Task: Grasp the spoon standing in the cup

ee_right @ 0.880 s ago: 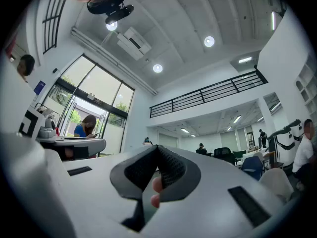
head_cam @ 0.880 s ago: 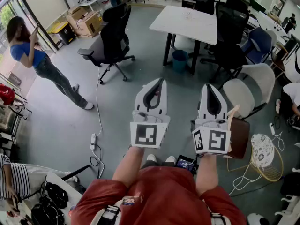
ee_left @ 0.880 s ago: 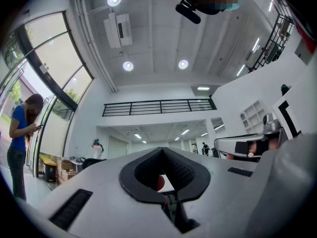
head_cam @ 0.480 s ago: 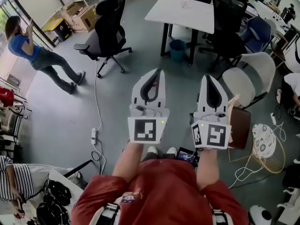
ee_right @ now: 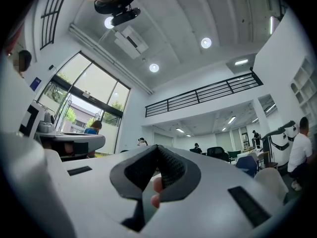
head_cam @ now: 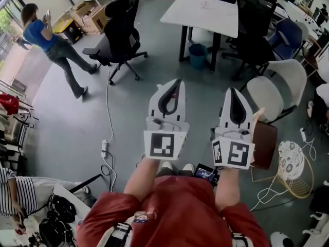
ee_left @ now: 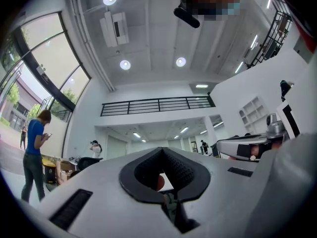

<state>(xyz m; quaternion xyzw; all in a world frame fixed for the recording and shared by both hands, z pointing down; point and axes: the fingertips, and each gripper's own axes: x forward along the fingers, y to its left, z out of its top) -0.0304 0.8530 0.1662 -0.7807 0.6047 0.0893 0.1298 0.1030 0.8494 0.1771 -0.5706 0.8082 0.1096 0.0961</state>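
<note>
No cup or spoon shows in any view. In the head view both grippers are held side by side at chest height over the grey floor. My left gripper (head_cam: pixel 173 83) has its jaws together at the tips, with nothing between them. My right gripper (head_cam: pixel 233 91) is shut the same way and holds nothing. The left gripper view looks up at the ceiling and a balcony, and the left gripper (ee_left: pixel 161 150) has its dark pads meeting at the tip. In the right gripper view the right gripper (ee_right: pixel 157 147) is also shut and points at the far office.
A white table (head_cam: pixel 203 14) stands ahead with a blue bin (head_cam: pixel 198 62) under it. A black office chair (head_cam: pixel 121 32) is to its left and a white chair (head_cam: pixel 272 94) to the right. A person in a blue top (head_cam: pixel 51 45) walks at far left. A power strip (head_cam: pixel 104 148) lies on the floor.
The person in blue has walked farther away toward the upper left. Both grippers have stayed shut and almost still, shifting slightly with the head.
</note>
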